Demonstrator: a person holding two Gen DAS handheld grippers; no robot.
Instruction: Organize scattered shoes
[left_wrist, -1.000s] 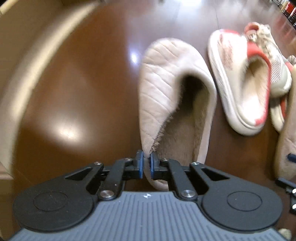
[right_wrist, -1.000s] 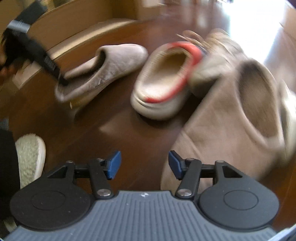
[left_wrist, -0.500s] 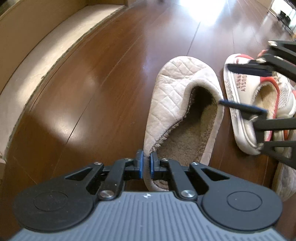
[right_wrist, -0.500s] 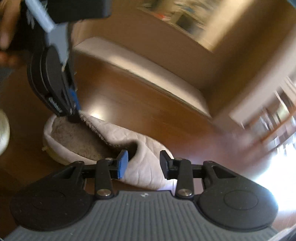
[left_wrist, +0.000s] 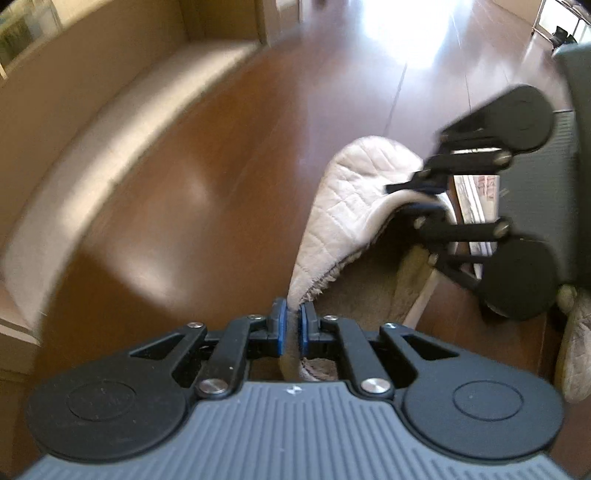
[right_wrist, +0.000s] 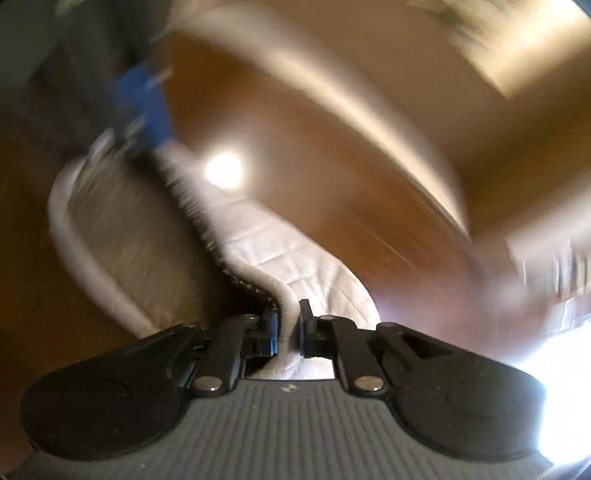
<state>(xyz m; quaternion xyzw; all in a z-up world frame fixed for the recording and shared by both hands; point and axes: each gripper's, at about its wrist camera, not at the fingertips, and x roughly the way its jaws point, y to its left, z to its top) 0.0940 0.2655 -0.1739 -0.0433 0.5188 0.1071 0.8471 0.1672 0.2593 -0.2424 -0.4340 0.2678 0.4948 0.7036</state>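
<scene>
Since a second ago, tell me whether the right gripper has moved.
Yes. The right gripper swung left, away from the red-trimmed slipper pile toward the beige step, and now pinches the quilted slipper's upper edge, opposite the left gripper.

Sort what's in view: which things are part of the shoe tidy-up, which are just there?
In the job:
- quilted slipper, gripped at its rim by both claws
- left claw, opening slightly
- right claw
- second slipper, at the right edge
- printed sandal, mostly hidden

Just there:
- wooden floor
- pale step
</scene>
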